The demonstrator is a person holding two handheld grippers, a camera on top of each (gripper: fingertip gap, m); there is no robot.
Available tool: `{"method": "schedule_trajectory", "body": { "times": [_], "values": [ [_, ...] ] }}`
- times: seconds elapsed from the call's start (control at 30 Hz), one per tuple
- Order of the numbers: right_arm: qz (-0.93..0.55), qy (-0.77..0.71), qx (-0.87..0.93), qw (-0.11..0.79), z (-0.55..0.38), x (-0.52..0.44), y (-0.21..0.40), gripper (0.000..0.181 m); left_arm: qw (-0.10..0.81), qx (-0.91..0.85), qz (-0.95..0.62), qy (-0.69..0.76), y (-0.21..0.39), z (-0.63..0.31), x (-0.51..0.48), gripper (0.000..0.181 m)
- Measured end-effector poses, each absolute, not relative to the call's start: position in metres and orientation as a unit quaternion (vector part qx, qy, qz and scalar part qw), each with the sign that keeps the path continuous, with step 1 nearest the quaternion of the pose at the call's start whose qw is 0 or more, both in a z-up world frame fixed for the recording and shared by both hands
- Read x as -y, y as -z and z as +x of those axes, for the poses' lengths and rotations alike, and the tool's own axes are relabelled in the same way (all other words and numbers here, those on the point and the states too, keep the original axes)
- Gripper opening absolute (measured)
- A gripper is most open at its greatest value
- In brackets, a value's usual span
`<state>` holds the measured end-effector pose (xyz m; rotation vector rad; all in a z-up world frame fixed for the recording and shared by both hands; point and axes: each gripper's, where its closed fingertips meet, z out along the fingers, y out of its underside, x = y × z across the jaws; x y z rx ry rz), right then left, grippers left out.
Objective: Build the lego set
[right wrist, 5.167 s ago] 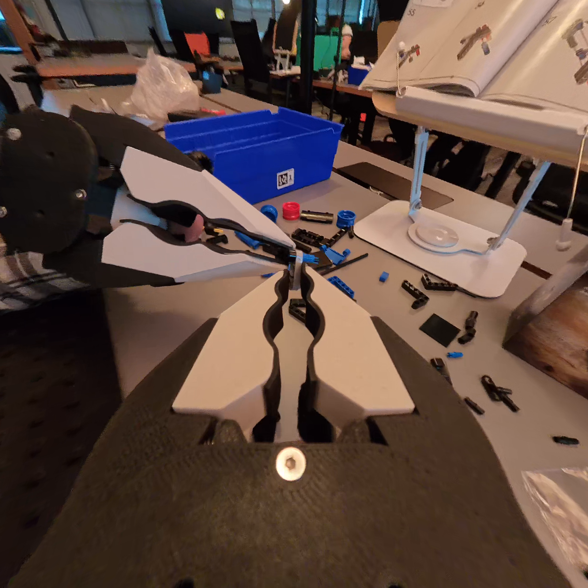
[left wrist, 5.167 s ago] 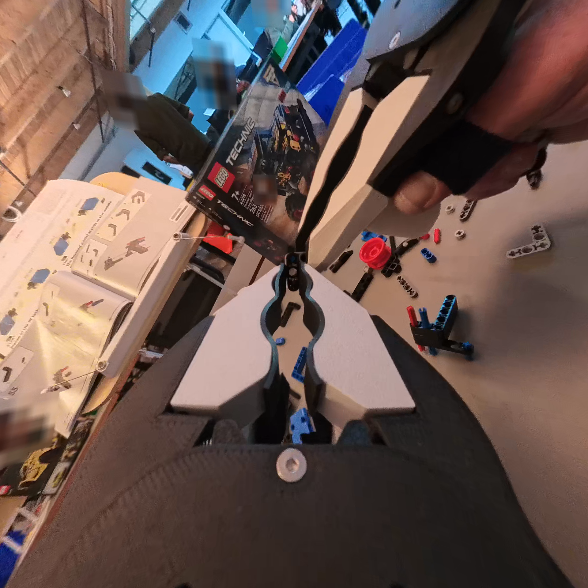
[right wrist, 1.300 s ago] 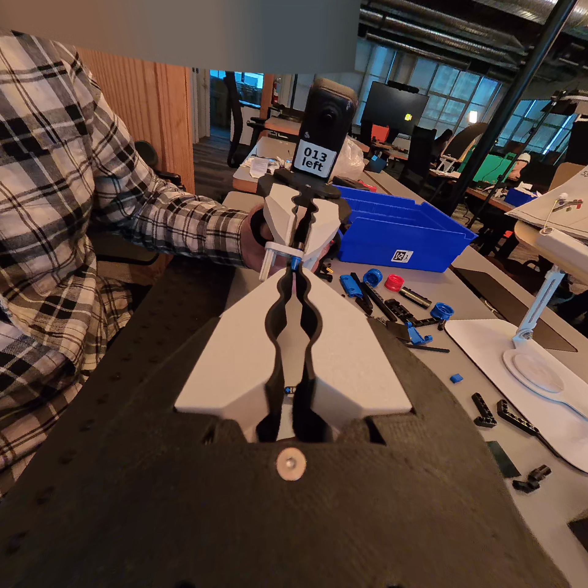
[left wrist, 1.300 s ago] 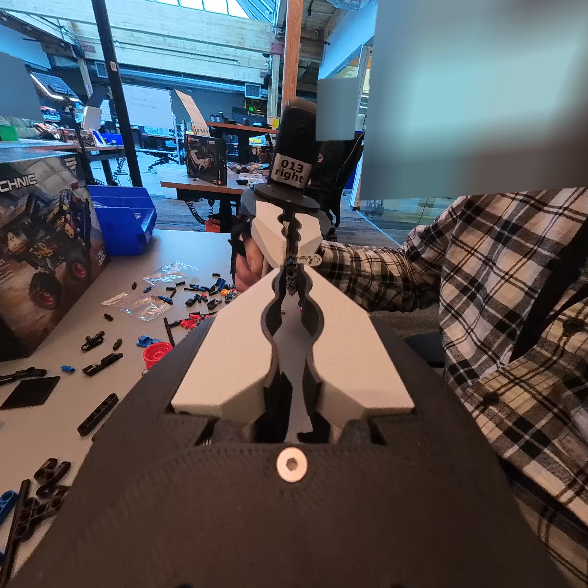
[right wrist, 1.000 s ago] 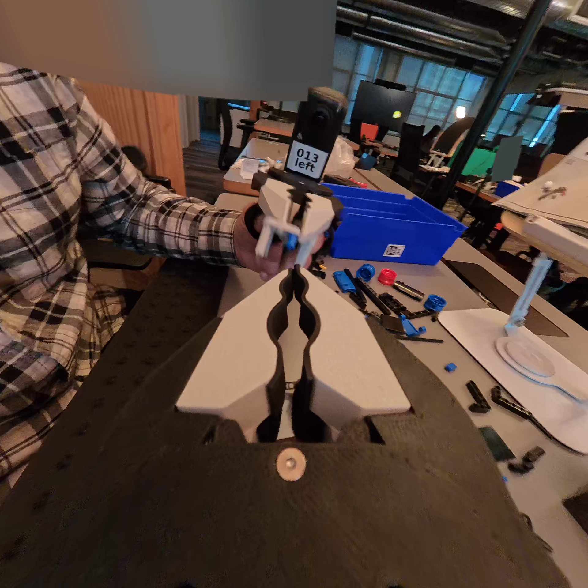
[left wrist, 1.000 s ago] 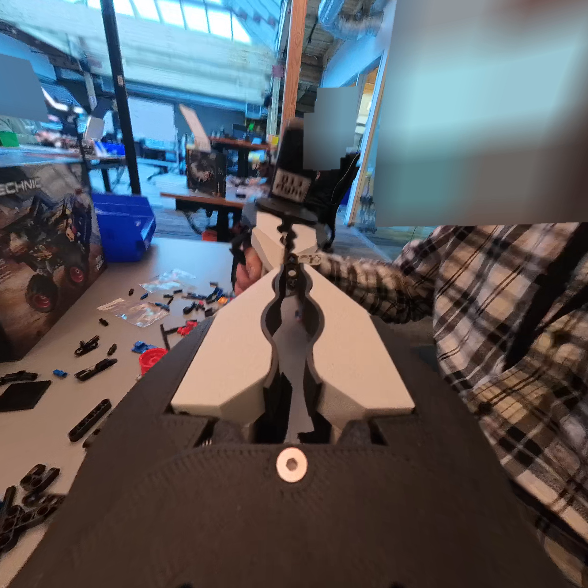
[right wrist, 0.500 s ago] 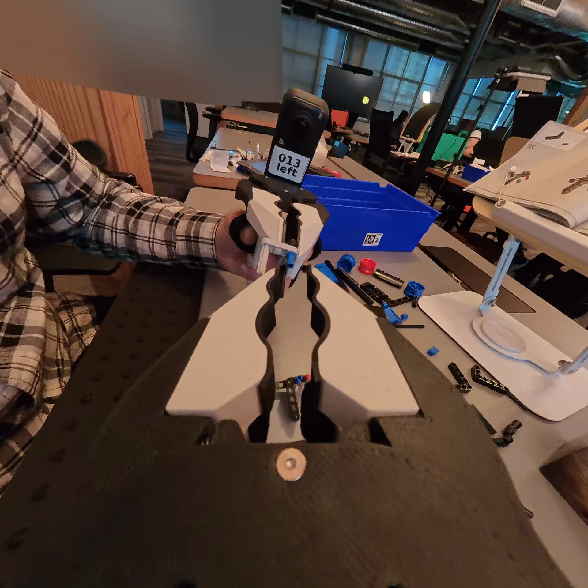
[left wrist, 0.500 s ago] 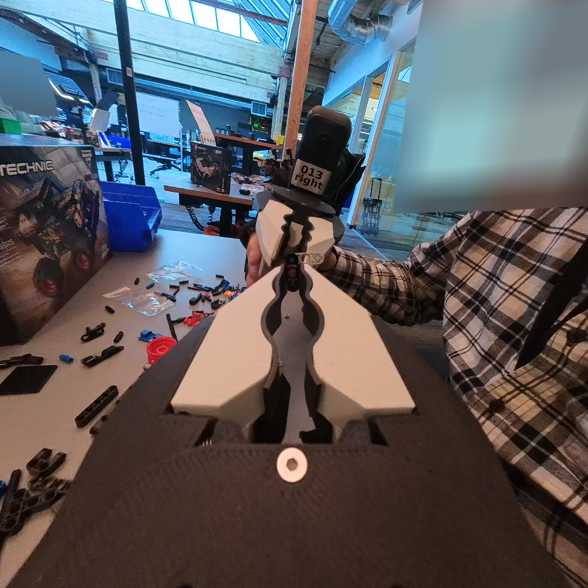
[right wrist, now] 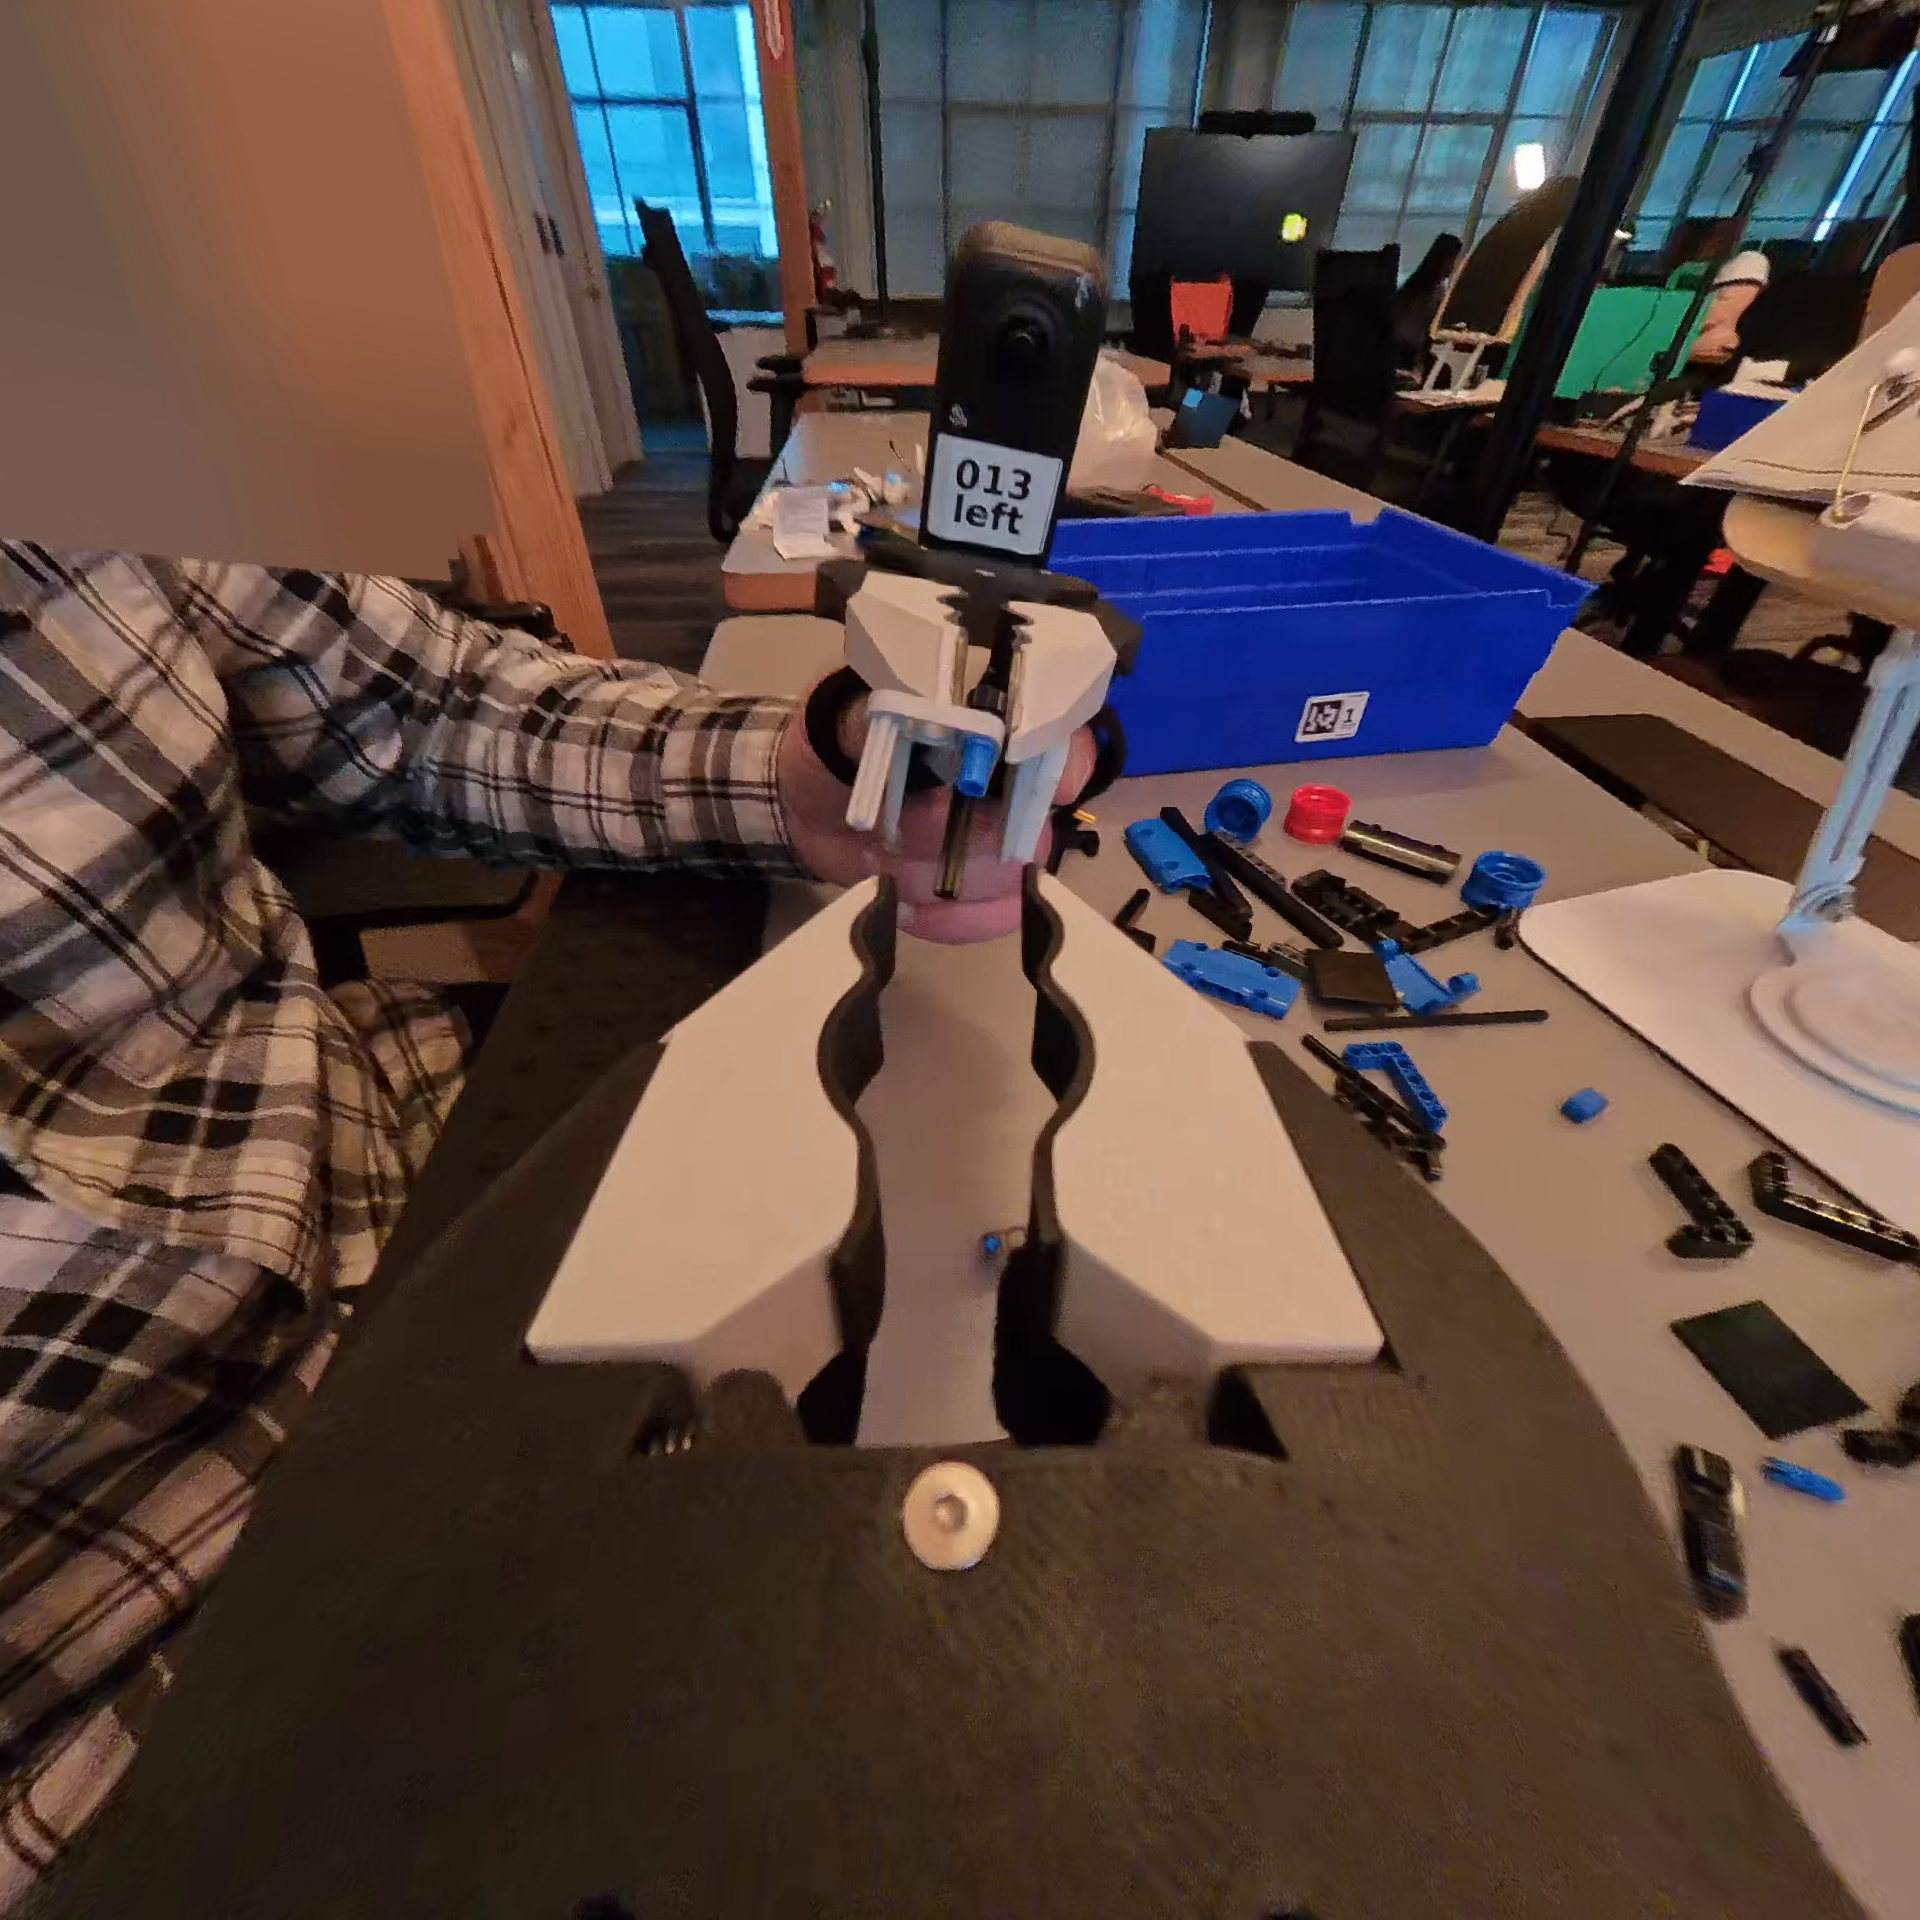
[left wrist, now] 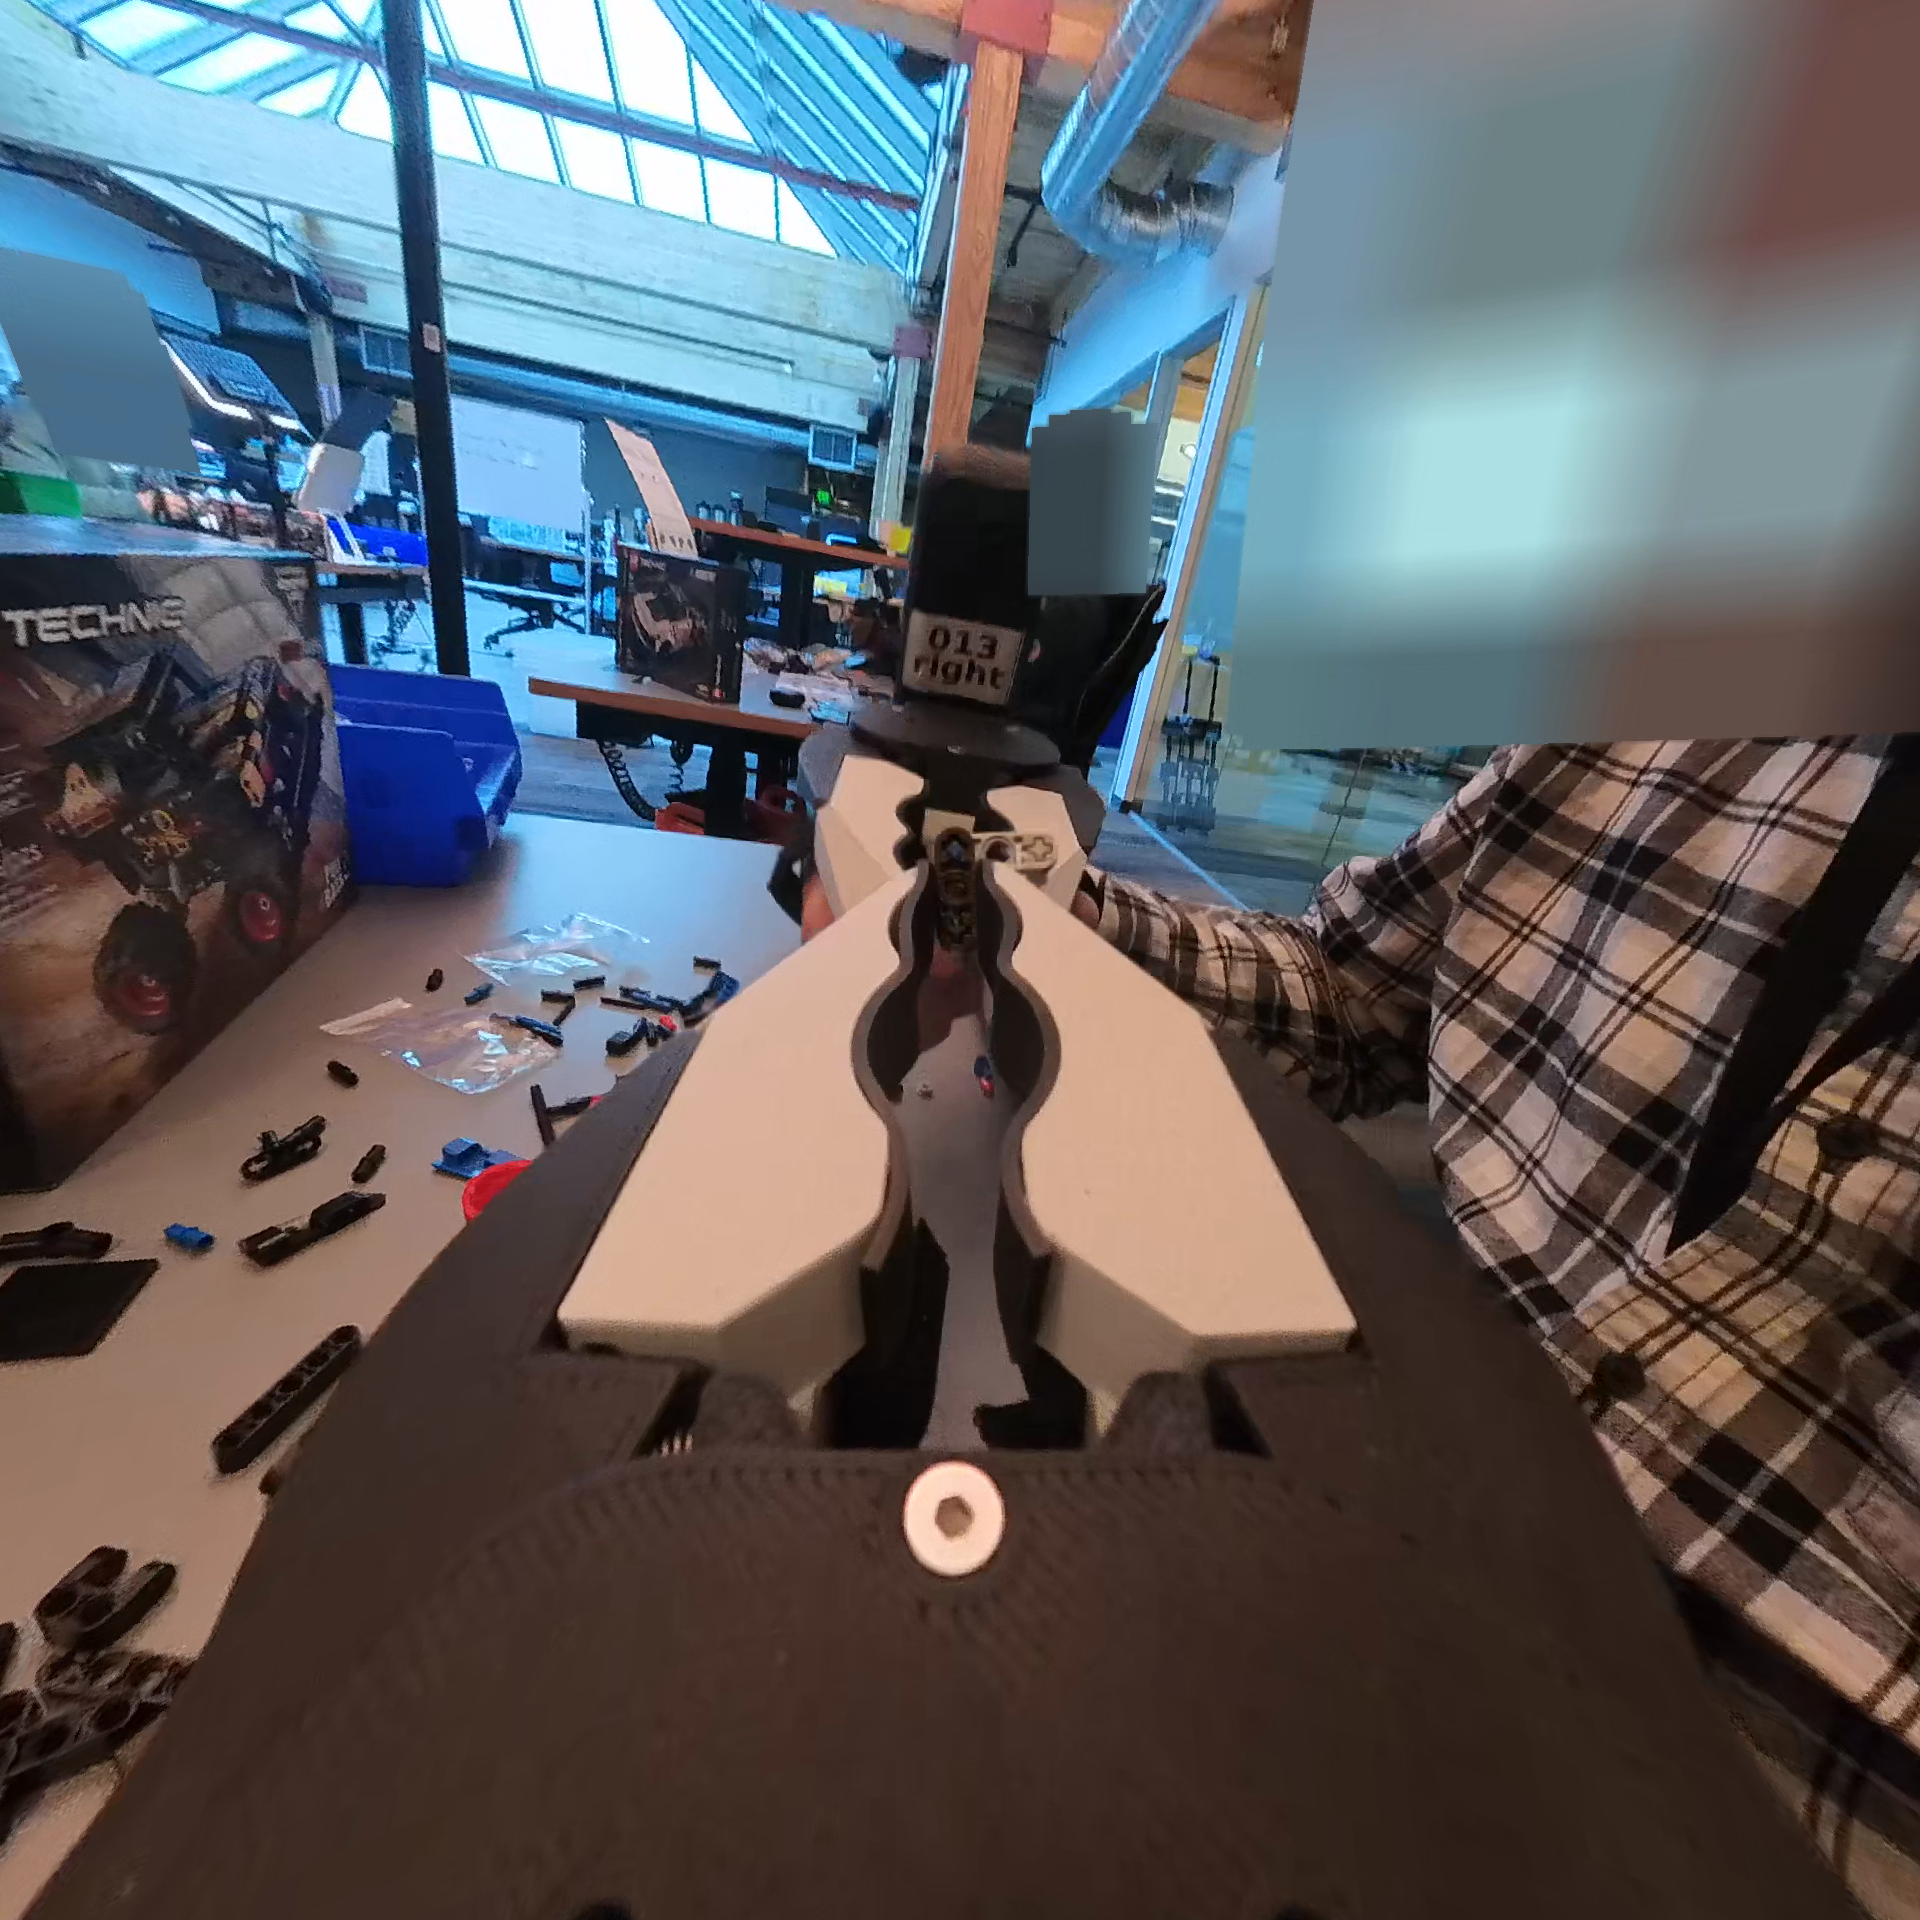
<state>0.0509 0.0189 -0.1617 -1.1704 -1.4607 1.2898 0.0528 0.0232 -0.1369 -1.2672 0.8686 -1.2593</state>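
My left gripper (left wrist: 954, 883) is shut on a small lego assembly (left wrist: 956, 894) and holds it up in the air above the table. In the right wrist view the assembly (right wrist: 914, 743) shows as a white beam piece with a blue pin (right wrist: 974, 769) and a black axle (right wrist: 954, 842) sticking out toward me. My right gripper (right wrist: 956, 894) is open and empty. Its fingertips sit just in front of the axle's end, on either side of it, not touching. The two grippers face each other; the right gripper also shows in the left wrist view (left wrist: 958, 826).
A blue bin (right wrist: 1299, 634) stands behind many loose black, blue and red parts (right wrist: 1299, 935) on the grey table. A white stand base (right wrist: 1714, 987) is at the right. In the left wrist view a lego box (left wrist: 156, 831), plastic bags (left wrist: 457, 1039) and a plaid sleeve (left wrist: 1558, 1039) show. The grippers are tip to tip, or close to it.
My right gripper was shut at the assembly a second ago; it has opened and let go. The left gripper keeps hold of the assembly, and the black axle now sticks out of it.
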Motion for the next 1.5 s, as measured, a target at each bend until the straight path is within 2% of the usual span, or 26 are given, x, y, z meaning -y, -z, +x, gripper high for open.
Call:
{"method": "schedule_trajectory", "body": {
  "times": [0.13, 0.27, 0.33, 0.57, 0.83, 0.9, 1.5],
  "values": [
    [-0.454, -0.537, 0.574, 0.419, 0.048, -0.014, 0.154, 0.004, 0.544, -0.375, -0.535, 0.526, 0.14, 0.059, -0.02, 0.006],
    [-0.457, -0.528, 0.578, 0.423, 0.049, -0.017, 0.155, 0.002, 0.537, -0.379, -0.536, 0.529, 0.141, 0.059, -0.019, 0.007],
    [-0.457, -0.525, 0.58, 0.424, 0.051, -0.018, 0.157, 0.002, 0.526, -0.392, -0.55, 0.517, 0.148, 0.06, -0.02, 0.017],
    [-0.453, -0.507, 0.597, 0.426, 0.048, -0.014, 0.161, 0.002, 0.522, -0.419, -0.565, 0.482, 0.154, 0.063, -0.018, 0.006],
    [-0.455, -0.53, 0.57, 0.432, 0.05, -0.019, 0.153, 0.008, 0.536, -0.357, -0.539, 0.542, 0.135, 0.049, -0.024, 0.005],
    [-0.454, -0.523, 0.572, 0.44, 0.049, -0.019, 0.152, 0.002, 0.532, -0.354, -0.534, 0.554, 0.134, 0.049, -0.023, 0.006],
    [-0.44, -0.547, 0.553, 0.448, 0.052, -0.015, 0.142, 0.006, 0.556, -0.381, -0.526, 0.52, 0.134, 0.055, -0.018, 0.006]
  ]
}}
